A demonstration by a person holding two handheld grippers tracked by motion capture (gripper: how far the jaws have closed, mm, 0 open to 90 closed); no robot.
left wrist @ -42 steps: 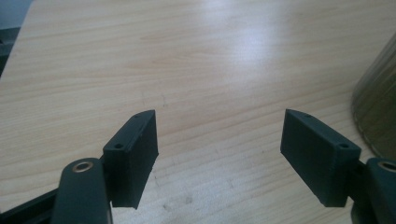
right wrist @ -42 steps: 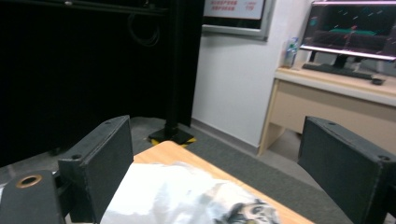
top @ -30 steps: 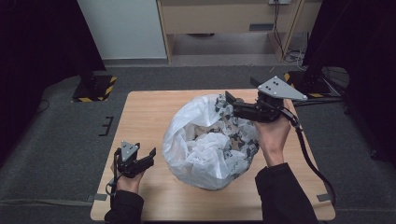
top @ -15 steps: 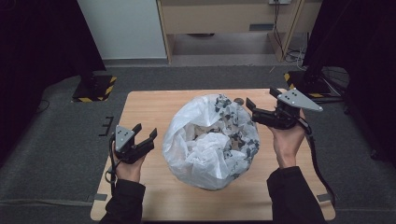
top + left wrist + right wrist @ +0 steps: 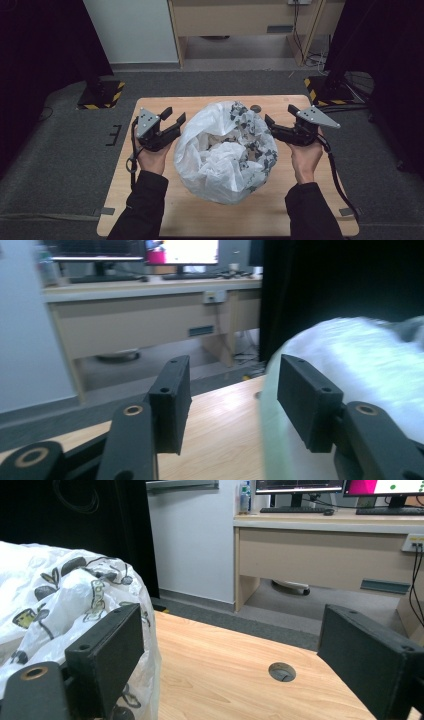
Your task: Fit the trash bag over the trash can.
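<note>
With my left gripper point(image 5: 172, 120) and right gripper point(image 5: 270, 123) both open and empty beside the bag point(image 5: 225, 150) mid-worktop, I'd pinch its soft, slippery, light rim

One white plastic bag point(image 5: 225, 150) with a dark printed pattern sits between two grippers: the left gripper point(image 5: 170, 125) just beside one flank, the right gripper point(image 5: 274, 127) just beside the other. Each gripper has two black jaws, four in all. One round hole point(image 5: 281, 671) lies in the one wooden table point(image 5: 200, 215), ahead of the right gripper. Two hands hold them.
</note>
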